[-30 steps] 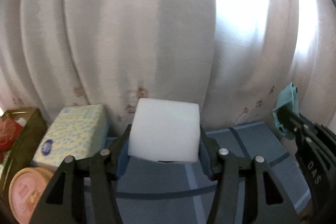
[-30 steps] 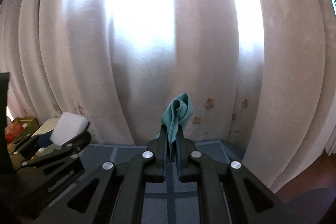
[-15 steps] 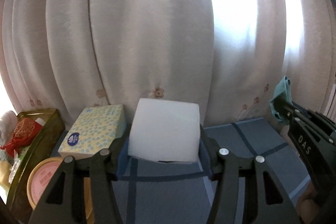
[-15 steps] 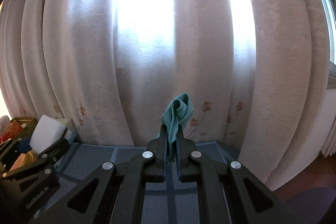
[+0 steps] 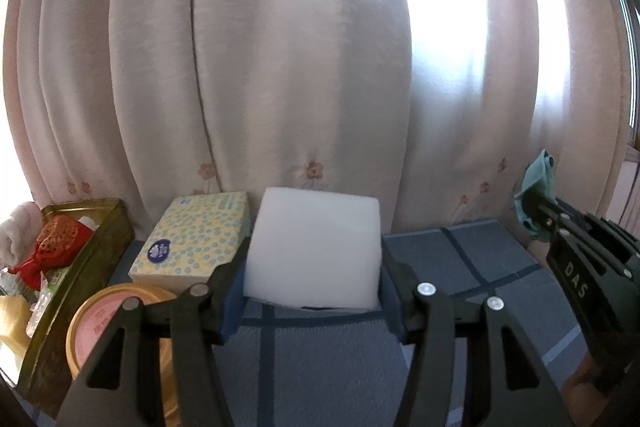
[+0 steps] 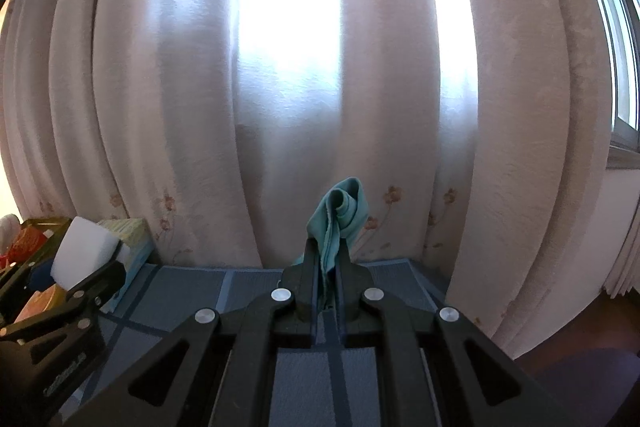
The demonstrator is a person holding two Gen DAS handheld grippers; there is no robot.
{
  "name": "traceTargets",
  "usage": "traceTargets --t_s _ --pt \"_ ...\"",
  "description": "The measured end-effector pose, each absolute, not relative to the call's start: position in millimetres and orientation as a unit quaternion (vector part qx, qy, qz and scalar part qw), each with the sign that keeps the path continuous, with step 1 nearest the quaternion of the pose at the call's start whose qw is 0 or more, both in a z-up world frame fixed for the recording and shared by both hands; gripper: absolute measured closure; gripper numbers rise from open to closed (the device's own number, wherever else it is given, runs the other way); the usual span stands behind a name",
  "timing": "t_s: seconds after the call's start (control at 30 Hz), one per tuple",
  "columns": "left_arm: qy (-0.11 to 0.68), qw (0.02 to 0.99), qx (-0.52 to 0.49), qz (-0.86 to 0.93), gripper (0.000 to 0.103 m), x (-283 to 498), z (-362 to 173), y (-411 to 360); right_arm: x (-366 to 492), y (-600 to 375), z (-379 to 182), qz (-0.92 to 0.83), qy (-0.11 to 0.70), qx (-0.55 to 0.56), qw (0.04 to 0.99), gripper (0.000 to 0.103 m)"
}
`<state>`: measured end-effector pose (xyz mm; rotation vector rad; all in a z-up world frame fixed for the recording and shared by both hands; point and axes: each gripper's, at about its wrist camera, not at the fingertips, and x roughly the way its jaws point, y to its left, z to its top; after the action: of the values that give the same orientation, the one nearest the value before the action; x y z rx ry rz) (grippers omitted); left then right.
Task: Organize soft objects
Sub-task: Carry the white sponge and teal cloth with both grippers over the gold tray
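Left gripper (image 5: 314, 283) clamps white foam block (image 5: 316, 247) by its sides, jaws part-open to block's width, block lifted above blue checked tabletop (image 5: 460, 267); likely carried for sorting. Right gripper (image 6: 327, 267) pinched tight on bunched teal cloth (image 6: 340, 215), folds sticking up above the fingers, clear of table. Both soft items aloft, neither yet put down. At left, gold tin tray (image 5: 96, 247) holds red pouch (image 5: 52, 247), other bits unclear. Beside tray: tissue pack (image 5: 192, 235), round pink lid (image 5: 108, 323).

Daylight glared through the curtain (image 6: 288, 27), blowing out its centre; foreground stayed dim, edges bowed with dark fisheye corners.
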<state>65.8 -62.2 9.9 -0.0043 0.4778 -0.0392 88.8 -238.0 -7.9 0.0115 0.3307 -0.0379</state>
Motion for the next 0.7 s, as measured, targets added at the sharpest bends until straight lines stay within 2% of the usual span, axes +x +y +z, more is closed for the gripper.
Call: traceTargets --t_s 0.7 --pt "0.222 0.975 -0.013 -0.031 0.047 24 15 -40 35 -216 -5 -0.028 0.142 0.011 0.989 0.095"
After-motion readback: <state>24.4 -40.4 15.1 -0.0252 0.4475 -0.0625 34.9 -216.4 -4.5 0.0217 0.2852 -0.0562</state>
